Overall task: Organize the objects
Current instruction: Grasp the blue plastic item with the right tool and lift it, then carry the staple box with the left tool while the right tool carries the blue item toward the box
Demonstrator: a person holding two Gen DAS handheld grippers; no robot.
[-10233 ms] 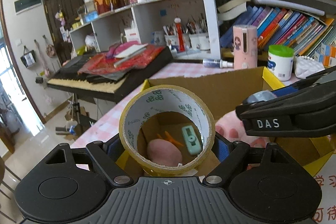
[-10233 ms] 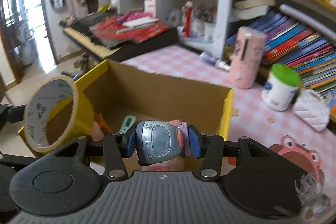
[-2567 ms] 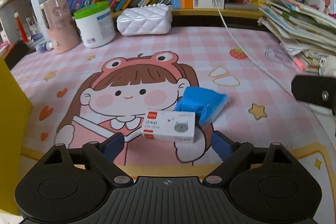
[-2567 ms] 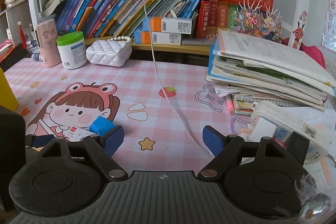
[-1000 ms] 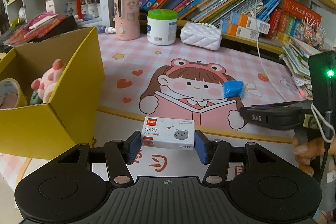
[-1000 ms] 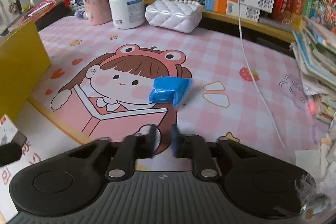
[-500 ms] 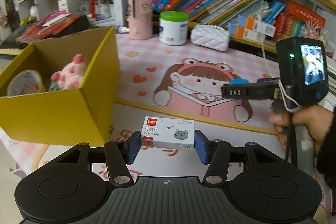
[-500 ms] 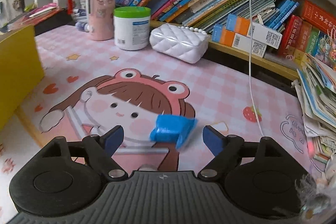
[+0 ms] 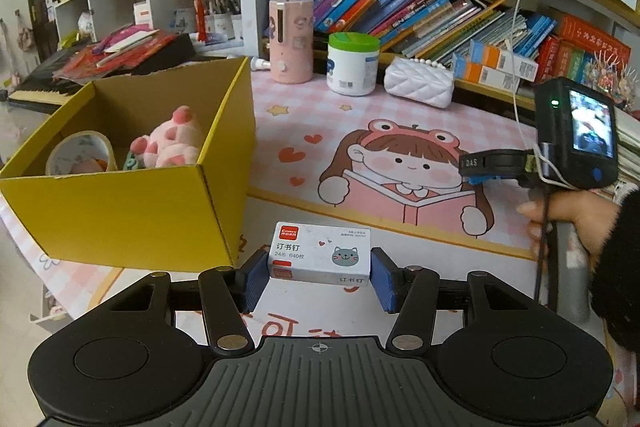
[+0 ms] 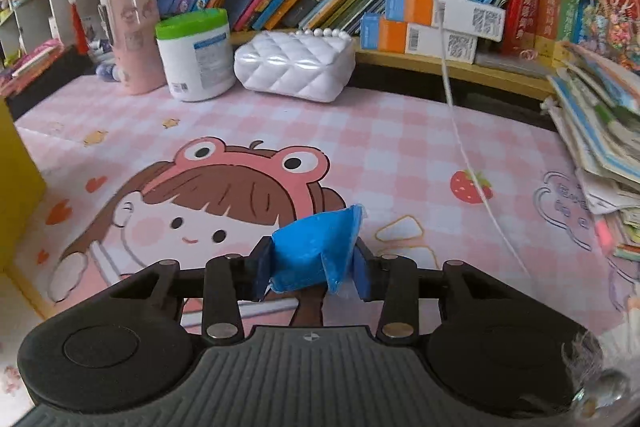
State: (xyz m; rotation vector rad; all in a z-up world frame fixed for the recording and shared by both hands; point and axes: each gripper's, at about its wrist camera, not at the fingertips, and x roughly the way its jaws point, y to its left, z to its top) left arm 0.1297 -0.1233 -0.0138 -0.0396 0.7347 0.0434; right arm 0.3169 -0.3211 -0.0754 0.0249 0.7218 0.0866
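Left tongs (image 9: 319, 278) clamp flat rectangular staple box (image 9: 320, 253); right tongs (image 10: 310, 273) pinch crinkly blue packet (image 10: 316, 251)

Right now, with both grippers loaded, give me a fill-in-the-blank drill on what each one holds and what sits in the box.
1. The left gripper is shut on a white box of ____ with a grey cat printed on it.
2. The right gripper is shut on a soft packet coloured ____.
3. Inside the yellow cardboard box, a roll of tape lies beside a ____ plush toy.

Missing words: staples; blue; pink
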